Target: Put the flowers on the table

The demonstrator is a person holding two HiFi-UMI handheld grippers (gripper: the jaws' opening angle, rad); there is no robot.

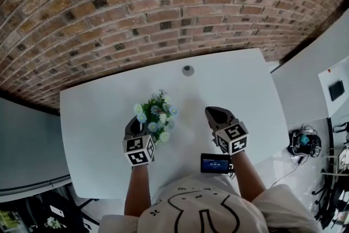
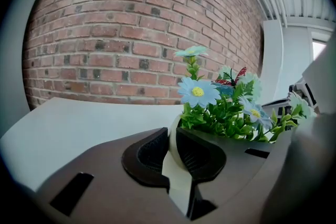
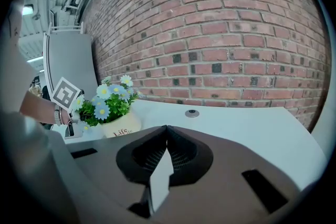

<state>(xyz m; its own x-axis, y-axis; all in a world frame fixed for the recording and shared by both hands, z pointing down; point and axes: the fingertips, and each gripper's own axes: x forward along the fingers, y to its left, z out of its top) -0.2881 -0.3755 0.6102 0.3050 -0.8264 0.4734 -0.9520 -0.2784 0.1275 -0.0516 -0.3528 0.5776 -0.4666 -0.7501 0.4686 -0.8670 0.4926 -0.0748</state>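
A cream pot of blue and white artificial flowers (image 1: 156, 115) stands on the white table (image 1: 245, 90), left of centre. My left gripper (image 1: 137, 121) is against the pot's left side. In the left gripper view its jaws are pinched on the pot's cream rim (image 2: 172, 144), with the flowers (image 2: 220, 105) just beyond. The right gripper (image 1: 214, 113) hovers to the right of the flowers, apart from them, shut and empty (image 3: 167, 128). From the right gripper view the pot (image 3: 119, 125) rests on the tabletop.
A round grey grommet (image 1: 188, 70) sits in the table near the brick wall (image 1: 163, 8). A small dark device with a lit screen (image 1: 216, 163) lies at the front edge. Cables and gear (image 1: 304, 142) lie on the floor to the right.
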